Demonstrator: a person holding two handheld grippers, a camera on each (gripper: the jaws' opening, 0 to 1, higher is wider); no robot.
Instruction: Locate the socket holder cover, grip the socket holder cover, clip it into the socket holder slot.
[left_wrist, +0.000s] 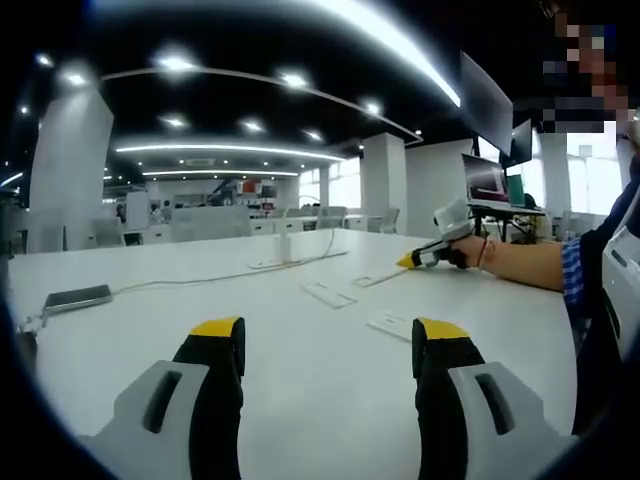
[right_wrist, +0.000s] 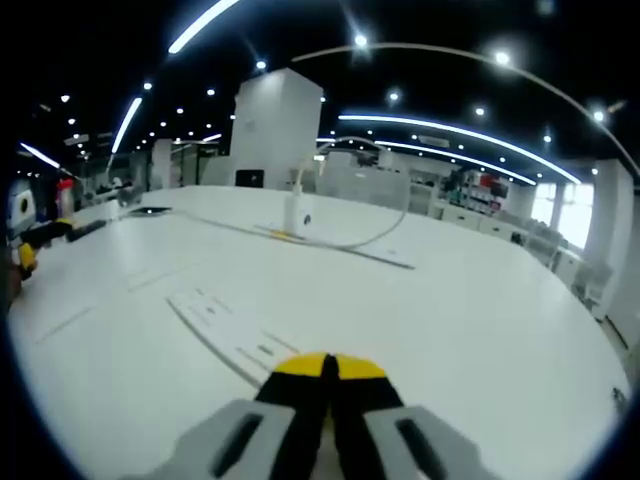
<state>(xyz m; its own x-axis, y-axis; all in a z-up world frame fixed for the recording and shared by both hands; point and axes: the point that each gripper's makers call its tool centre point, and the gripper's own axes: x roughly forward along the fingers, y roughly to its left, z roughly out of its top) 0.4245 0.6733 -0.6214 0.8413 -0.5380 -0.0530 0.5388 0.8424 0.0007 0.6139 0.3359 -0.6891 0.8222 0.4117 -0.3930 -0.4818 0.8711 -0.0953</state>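
Observation:
Three flat white socket pieces lie on the white table (left_wrist: 150, 330): one plate (left_wrist: 328, 294) in the middle, a second plate (left_wrist: 390, 325) nearer me, and a thin strip (left_wrist: 375, 280) further right. My left gripper (left_wrist: 330, 335) stands open above the table with nothing between its jaws. My right gripper (left_wrist: 410, 261), held in a hand, points its yellow tip at the thin strip. In the right gripper view, my right gripper (right_wrist: 325, 368) is shut, with nothing visibly between its jaws. Just ahead of it lies a long white socket strip (right_wrist: 235, 325).
A white plug (right_wrist: 295, 215) with a looping cable stands upright on a flat strip further back. A dark phone (left_wrist: 78, 297) lies at the left on a cable. The person's forearm (left_wrist: 525, 262) rests at the right. My left gripper (right_wrist: 25, 255) shows at the far left.

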